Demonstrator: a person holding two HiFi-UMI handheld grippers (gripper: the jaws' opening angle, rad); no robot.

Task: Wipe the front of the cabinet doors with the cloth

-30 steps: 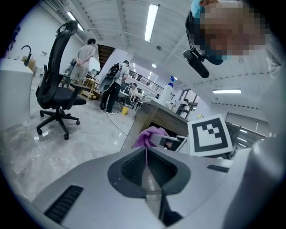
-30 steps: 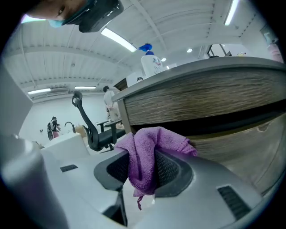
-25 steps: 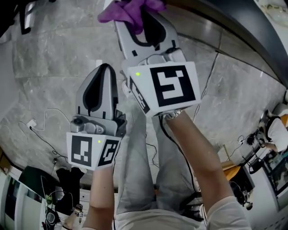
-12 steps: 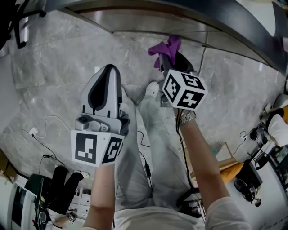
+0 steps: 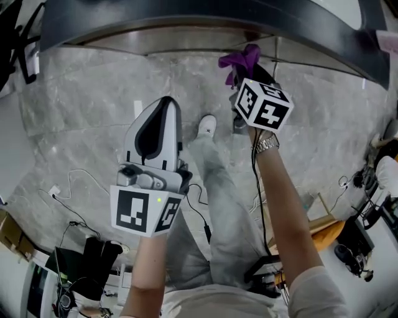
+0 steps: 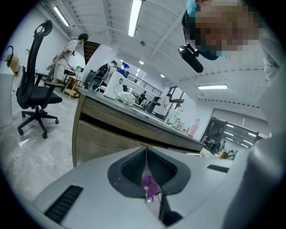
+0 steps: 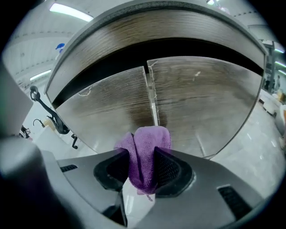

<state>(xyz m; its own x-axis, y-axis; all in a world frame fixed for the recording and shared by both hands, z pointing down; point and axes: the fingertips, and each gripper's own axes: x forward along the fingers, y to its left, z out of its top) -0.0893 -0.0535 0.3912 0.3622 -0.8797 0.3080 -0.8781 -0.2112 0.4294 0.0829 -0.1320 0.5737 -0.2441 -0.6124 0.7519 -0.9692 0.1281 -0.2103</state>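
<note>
Right gripper (image 7: 143, 155): jaws closed on the cloth (image 7: 144, 154); a purple fold is pinched between the pads and bulges out past the tips.
Cloth position: held at the cabinet front, in line with the vertical seam where the two cabinet doors (image 7: 111, 105) meet. In the head view the cloth (image 5: 239, 61) sits at the lower part of the doors (image 5: 186, 42), under the dark countertop (image 5: 186, 15). Contact with the door surface cannot be confirmed.
Right gripper orientation: pointed at the doors, marker cube toward the person, arm extended forward (image 5: 247, 77).
Left gripper (image 5: 165, 102): jaws together at the tips, held over the floor (image 5: 81, 112), back from the cabinet and to the left of the right gripper.
Left gripper view: the tips (image 6: 146, 151) meet; a small purple patch shows in the slit below them, and whether it is gripped cannot be told.
Floor: grey stone tiles; the person's shoe (image 5: 206, 126) stands between the two grippers.
</note>
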